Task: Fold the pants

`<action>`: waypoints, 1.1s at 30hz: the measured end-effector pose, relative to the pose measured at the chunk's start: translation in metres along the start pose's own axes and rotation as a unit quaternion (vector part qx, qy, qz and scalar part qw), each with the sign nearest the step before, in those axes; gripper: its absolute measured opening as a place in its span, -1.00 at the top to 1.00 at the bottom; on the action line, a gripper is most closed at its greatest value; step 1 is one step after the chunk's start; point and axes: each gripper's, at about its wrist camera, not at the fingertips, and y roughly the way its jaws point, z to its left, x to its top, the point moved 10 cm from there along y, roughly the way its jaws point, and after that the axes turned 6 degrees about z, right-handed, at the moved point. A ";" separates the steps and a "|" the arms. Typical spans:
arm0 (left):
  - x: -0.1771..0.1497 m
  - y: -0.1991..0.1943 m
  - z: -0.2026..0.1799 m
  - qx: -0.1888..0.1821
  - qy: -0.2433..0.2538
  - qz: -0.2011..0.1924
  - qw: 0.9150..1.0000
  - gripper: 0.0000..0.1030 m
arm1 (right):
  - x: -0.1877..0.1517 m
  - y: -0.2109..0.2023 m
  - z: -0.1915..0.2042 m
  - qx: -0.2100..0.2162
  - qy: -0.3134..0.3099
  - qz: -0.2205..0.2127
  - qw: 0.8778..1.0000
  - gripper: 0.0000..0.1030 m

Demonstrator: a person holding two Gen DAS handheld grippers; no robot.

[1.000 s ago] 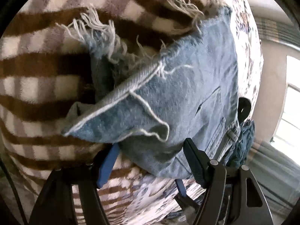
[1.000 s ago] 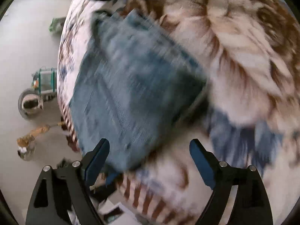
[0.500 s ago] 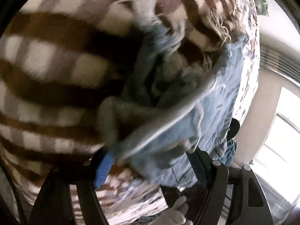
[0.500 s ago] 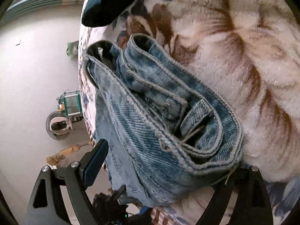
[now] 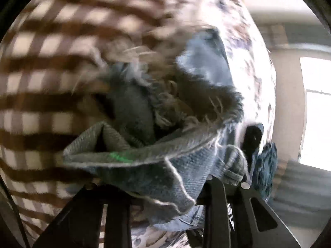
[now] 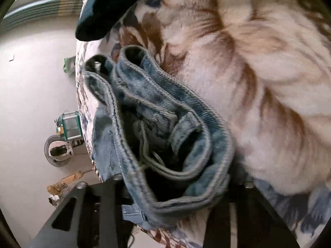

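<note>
The pants are light blue denim jeans with frayed hems, lying on a patterned blanket. In the left wrist view a frayed leg end is bunched between my left gripper's jaws, which have closed on it; the fingertips are hidden under the cloth. In the right wrist view the waistband with belt loops is piled between my right gripper's jaws, which have closed on it; its fingertips are also covered.
The bed carries a brown-and-cream striped blanket and a floral fleece blanket. A dark cloth lies at the bed's far edge. Floor clutter sits below the bed. A bright window is at right.
Both grippers moved forward onto the jeans and closed: the left took the frayed leg end, the right took the waistband. The denim now bunches over both sets of fingers.
</note>
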 end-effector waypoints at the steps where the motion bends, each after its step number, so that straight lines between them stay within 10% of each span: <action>1: 0.000 -0.004 -0.008 0.007 0.017 -0.001 1.000 0.52 | -0.002 -0.004 0.006 -0.002 -0.005 -0.005 1.000 0.40; 14: -0.008 -0.043 -0.181 -0.026 0.150 0.071 0.986 0.53 | 0.015 -0.135 0.121 0.035 0.003 -0.117 0.993 0.60; 23: -0.025 0.006 -0.412 -0.106 0.296 0.156 0.937 0.53 | 0.118 -0.278 0.195 0.082 0.025 -0.288 0.954 0.60; 28: -0.031 0.090 -0.475 -0.121 0.351 0.201 0.907 0.53 | 0.190 -0.309 0.160 0.088 0.059 -0.355 0.929 0.61; 33: -0.018 0.197 -0.428 -0.077 0.348 0.254 0.899 0.53 | 0.222 -0.249 0.068 0.082 0.134 -0.344 0.926 0.61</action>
